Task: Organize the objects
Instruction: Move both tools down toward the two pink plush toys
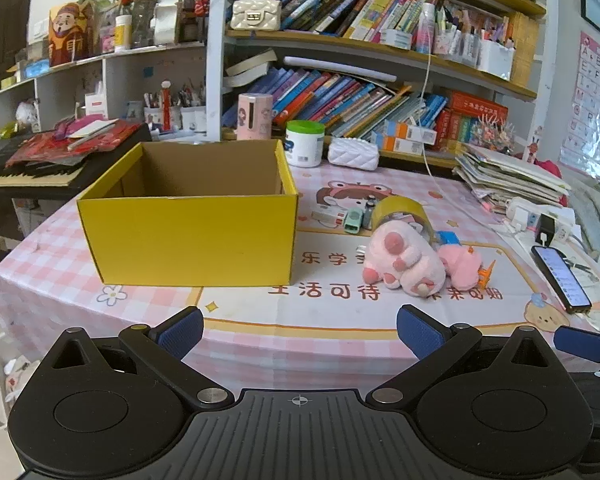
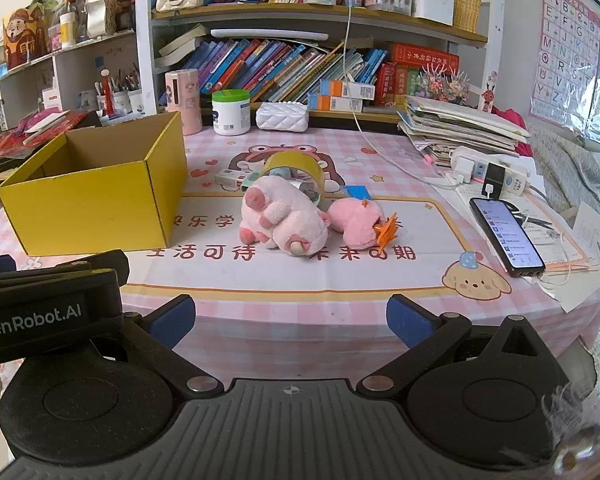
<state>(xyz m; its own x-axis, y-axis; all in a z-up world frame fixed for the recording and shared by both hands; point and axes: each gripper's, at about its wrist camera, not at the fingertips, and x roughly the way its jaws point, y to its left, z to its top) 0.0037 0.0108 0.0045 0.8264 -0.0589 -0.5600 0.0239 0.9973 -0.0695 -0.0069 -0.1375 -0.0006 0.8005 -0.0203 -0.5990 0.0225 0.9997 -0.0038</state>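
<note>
Both grippers hover level at the near edge of the table (image 1: 148,304), side by side and pointing across it toward the bookshelf (image 2: 340,12). The left gripper (image 1: 300,334) has its blue-padded fingers (image 1: 180,332) spread wide with nothing between them; it faces the gap between the box (image 1: 188,236) and the toys. The right gripper (image 2: 291,320) is also spread wide and empty, aimed at the plush pile. In the right wrist view the left gripper's black body shows at the left edge, just beside the right one; in the left wrist view a blue pad of the right gripper shows at the right edge.

The yellow box stands open on the left part of the table, upright, and no contents show inside. Right of it, apart from its wall, lies a pale pink plush (image 2: 282,218) with darker pink feet, touching a smaller pink plush (image 2: 354,218) on its right. An orange clip (image 2: 386,232) rests against the smaller plush. Just behind the plush toys a tape roll (image 2: 292,166) stands on edge, with a few small items by it too small to tell. A phone (image 2: 506,232) lies near the right edge, its screen lit, a cable running to it. A white tub (image 2: 231,112) with a green lid stands at the back of the table.
</note>
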